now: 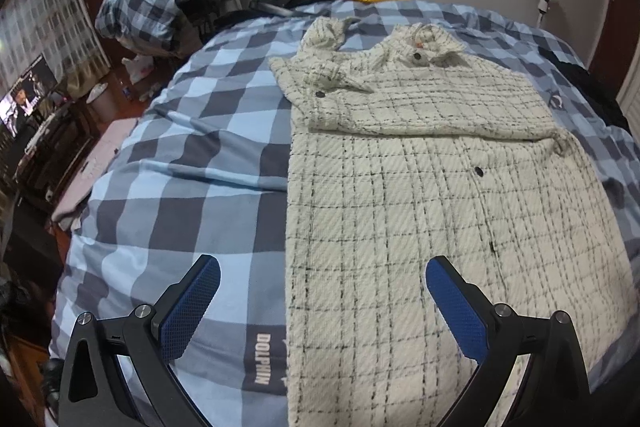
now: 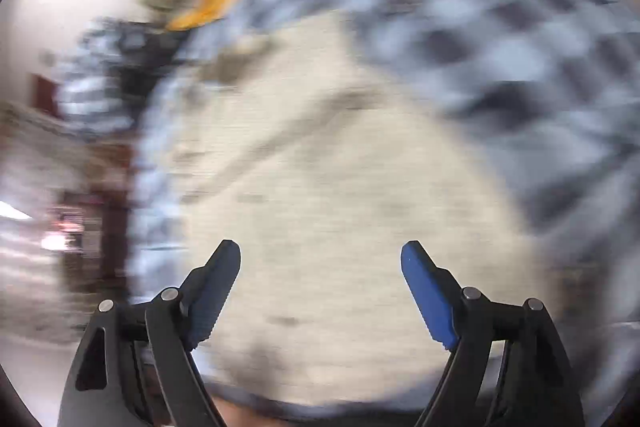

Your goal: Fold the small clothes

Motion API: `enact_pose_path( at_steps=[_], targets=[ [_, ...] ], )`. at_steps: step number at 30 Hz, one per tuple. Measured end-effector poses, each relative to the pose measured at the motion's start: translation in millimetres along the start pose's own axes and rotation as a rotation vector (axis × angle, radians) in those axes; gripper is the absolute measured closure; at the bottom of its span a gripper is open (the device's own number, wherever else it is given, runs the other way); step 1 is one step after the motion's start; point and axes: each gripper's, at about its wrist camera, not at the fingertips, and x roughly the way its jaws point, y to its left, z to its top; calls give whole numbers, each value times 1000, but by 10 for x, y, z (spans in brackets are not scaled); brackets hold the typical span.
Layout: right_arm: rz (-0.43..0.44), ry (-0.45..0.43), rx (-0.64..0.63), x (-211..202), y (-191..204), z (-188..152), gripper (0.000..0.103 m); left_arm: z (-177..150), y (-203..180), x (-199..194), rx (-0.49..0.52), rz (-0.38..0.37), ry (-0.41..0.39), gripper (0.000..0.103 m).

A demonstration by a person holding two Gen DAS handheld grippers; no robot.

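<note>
Your left gripper (image 1: 322, 269) fingers spread, empty, right gripper (image 2: 320, 253) fingers likewise, nubby cream plaid jacket (image 1: 420, 187) sleeves folded in, flat on checked bed (image 1: 192, 131)

Both the left tongs (image 1: 322, 273) and right tongs (image 2: 320, 259) have black angular arms, silver round pivot screws and blue textured pads (image 1: 456, 311)

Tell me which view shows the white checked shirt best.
The left wrist view: the shirt lies sharp on the bed, with its checks, buttons and folded sleeve clear. In the right wrist view it is only a cream blur.
</note>
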Motion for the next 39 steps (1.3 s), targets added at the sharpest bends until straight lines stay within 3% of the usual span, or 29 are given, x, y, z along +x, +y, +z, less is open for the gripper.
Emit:
enact_pose_path(
  at_steps=[2, 5, 8, 11, 14, 17, 23, 26, 30, 32, 35, 39],
  targets=[
    [130, 29, -21, 414, 372, 67, 23, 149, 12, 125, 9, -8, 34, 0],
    [170, 38, -31, 865, 421, 137, 23, 397, -8, 298, 40, 3, 54, 0],
    [63, 69, -51, 1320, 294, 103, 23, 773, -90, 511, 79, 20, 27, 0],
    [-19, 150, -26, 1552, -11, 174, 23, 1184, -171, 841, 94, -12, 5, 0],
    [34, 172, 43, 1593, -147, 371, 23, 1490, -185, 1358, 69, -1, 54, 0],
    [22, 160, 53, 1674, -148, 425, 23, 1614, -61, 1771, 13, 33, 98, 0],
    [35, 202, 38, 1579, -162, 375, 23, 1467, 233, 2290, -13, 142, 197, 0],
    [40, 207, 27, 1370, -221, 337, 23, 1364, 313, 2228, 8, 143, 178, 0],
    [39, 215, 31, 1358, -200, 300, 23, 1249, 442, 2094, 92, 371, 191, 0],
    [36, 216, 24, 1360, -174, 280, 23, 1194, 480, 1978, 151, 444, 193, 0],
    [17, 192, 13, 1337, -141, 285, 23, 1236, 354, 1671, 171, 396, 121, 0],
    [-52, 122, -56, 1235, -182, 467, 23, 1363, -173, 1296, 191, 225, 29, 0]
  ],
)
